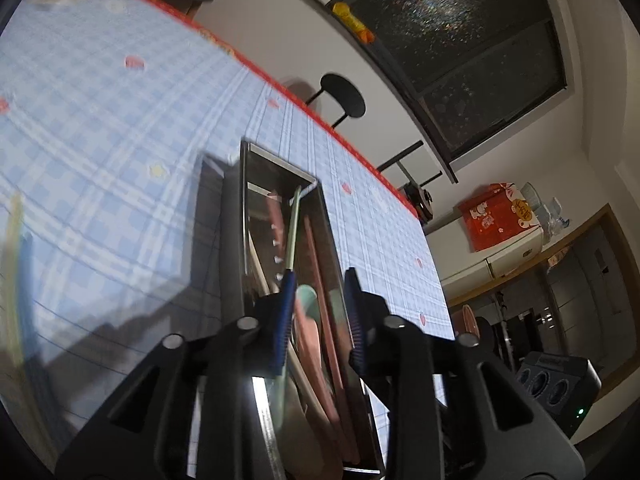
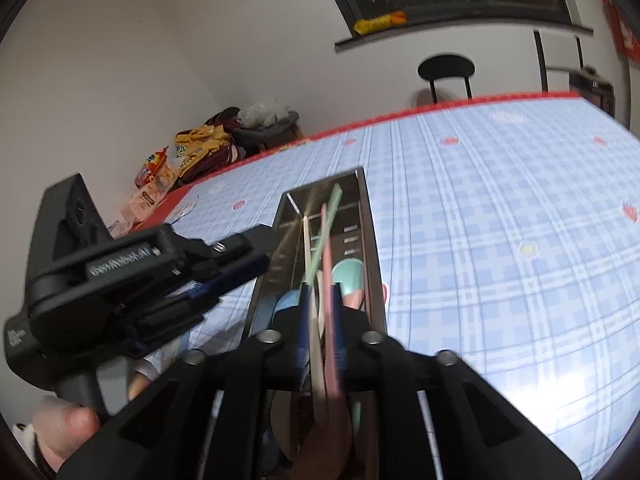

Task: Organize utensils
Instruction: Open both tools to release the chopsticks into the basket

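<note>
A long steel utensil tray (image 1: 316, 196) lies on the blue checked tablecloth, holding pink, green and cream spoons and chopsticks. It also shows in the right wrist view (image 2: 370, 220). My left gripper (image 1: 320, 312) is open right over the tray, with a green-handled utensil (image 1: 294, 224) against its left pad. My right gripper (image 2: 320, 328) is shut on a pink and a cream utensil (image 2: 326, 360), held over the tray's near end. The left gripper also shows in the right wrist view (image 2: 208, 284), at the tray's left side.
The table's red edge (image 2: 440, 110) runs along the far side. Snack bags (image 2: 192, 152) sit at the far left corner. A black stool (image 2: 446, 68) stands beyond the table. Blurred loose utensils (image 1: 16, 264) lie at the far left.
</note>
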Motion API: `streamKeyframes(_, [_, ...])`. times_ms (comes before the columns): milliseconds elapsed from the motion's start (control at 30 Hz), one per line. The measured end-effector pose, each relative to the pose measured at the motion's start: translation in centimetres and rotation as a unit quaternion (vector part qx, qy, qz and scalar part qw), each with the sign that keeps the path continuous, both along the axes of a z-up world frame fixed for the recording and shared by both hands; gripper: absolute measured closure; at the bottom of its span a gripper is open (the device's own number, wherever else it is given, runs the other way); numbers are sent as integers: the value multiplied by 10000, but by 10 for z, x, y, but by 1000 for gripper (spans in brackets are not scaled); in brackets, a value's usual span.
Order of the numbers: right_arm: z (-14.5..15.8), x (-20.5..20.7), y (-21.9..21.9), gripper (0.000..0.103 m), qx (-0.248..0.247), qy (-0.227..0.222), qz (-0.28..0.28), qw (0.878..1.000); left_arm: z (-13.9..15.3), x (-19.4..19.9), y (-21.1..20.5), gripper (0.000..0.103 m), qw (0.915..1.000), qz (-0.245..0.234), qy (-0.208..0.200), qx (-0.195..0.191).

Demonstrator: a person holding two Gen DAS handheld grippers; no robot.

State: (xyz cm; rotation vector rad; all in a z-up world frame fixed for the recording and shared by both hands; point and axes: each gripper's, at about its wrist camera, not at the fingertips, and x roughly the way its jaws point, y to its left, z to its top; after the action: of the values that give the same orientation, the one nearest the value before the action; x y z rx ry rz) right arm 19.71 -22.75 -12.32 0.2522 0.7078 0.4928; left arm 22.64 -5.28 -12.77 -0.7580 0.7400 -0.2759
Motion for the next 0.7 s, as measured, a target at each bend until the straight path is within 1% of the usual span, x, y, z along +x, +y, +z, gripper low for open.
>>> streamKeyframes(33, [1,-1,0,55,-42,-69,-26,10000,7,-3,4,63,9999,48,-91,125])
streamKeyframes(67, [2,-3,1,48,-88,-128,-63,9999,12,-7,7,55,9996,95,-168,224])
streamKeyframes(100, [3,-4,1,40,-153,-195,-110,9996,18,-10,11,52,9990,153,-256,332])
streamKeyframes(133, [4,-5,2,32,-207,-241,-134,9994,25,-16,17,46,9978,235,-360,503])
streamKeyframes(167, [5,-6,3,27,-261,-273,-160,9992,30,-20,21,38,9967,290,-423,630])
streamKeyframes(200, [5,-7,3,17,-328,-309,-207,9988,35,-23,25,33,9953,357,-471,766])
streamKeyframes(233, [6,-8,4,11,-384,-357,-240,9983,40,-29,31,25,9933,452,-517,927])
streamKeyframes(300, [7,-8,8,6,-520,-438,-265,9973,47,-37,42,20,9898,576,-579,1169])
streamKeyframes(333, [7,-9,10,6,-624,-482,-280,9965,49,-43,48,15,9873,648,-573,1336])
streamKeyframes(367, [8,-11,13,6,-695,-516,-293,9958,50,-47,54,11,9851,703,-565,1462])
streamKeyframes(400, [9,-12,17,6,-811,-568,-295,9946,52,-51,59,11,9832,753,-563,1567])
streamKeyframes(467, [9,-15,24,6,-1003,-657,-271,9924,53,-59,72,6,9783,830,-509,1827])
streamKeyframes(600, [10,-24,41,6,-1520,-927,-223,9838,54,-74,85,6,9657,836,-400,2425])
streamKeyframes(700, [14,-30,47,6,-1626,-1010,-209,9813,53,-84,88,6,9555,661,-405,2845])
